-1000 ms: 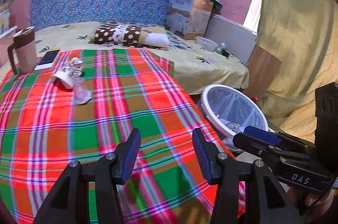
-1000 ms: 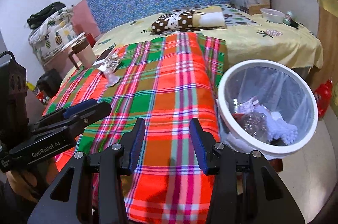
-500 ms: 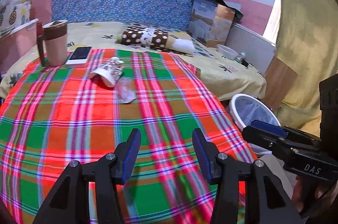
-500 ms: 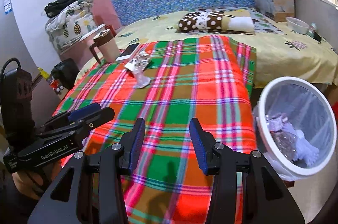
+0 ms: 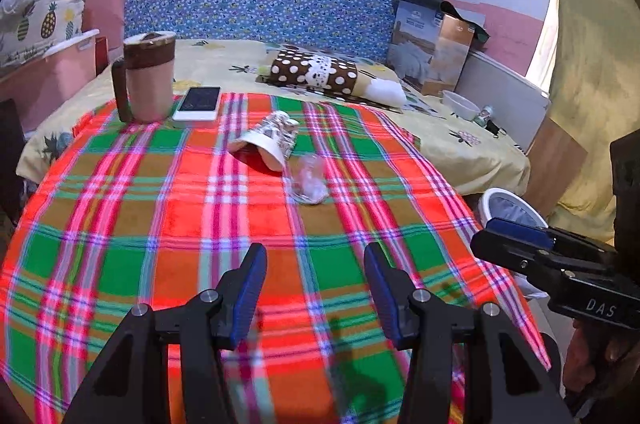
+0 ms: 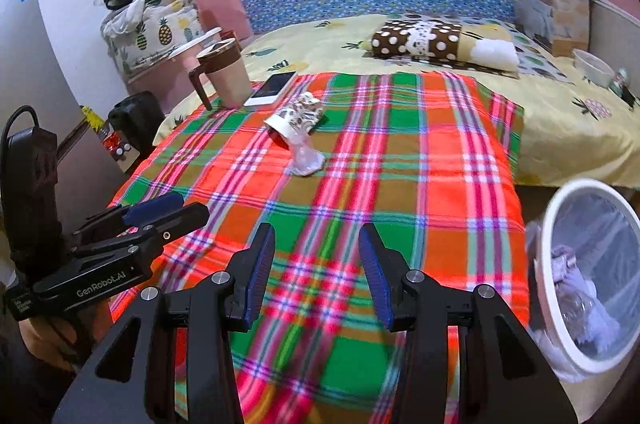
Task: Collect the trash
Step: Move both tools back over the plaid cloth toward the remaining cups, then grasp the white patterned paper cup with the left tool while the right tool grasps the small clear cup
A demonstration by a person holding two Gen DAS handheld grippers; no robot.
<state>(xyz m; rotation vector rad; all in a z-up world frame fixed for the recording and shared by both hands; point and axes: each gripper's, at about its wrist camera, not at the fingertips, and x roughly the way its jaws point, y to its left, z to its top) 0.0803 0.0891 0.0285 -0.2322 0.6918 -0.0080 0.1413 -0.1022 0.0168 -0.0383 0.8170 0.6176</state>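
Beside the phone, on the plaid blanket: paper cup and clear wrapper, touching. Likely light, crushable; pinch the cup's rim. Left gripper and right gripper both parted, empty.

Trash on the plaid blanket, bin beside the bed

A crushed paper cup, white with a dark print, lies on its side on the blanket, its open mouth toward the camera. A crumpled clear plastic piece lies touching it on the nearer side. The white-rimmed bin, lined with a clear bag, stands off the blanket's right edge and holds crumpled waste.
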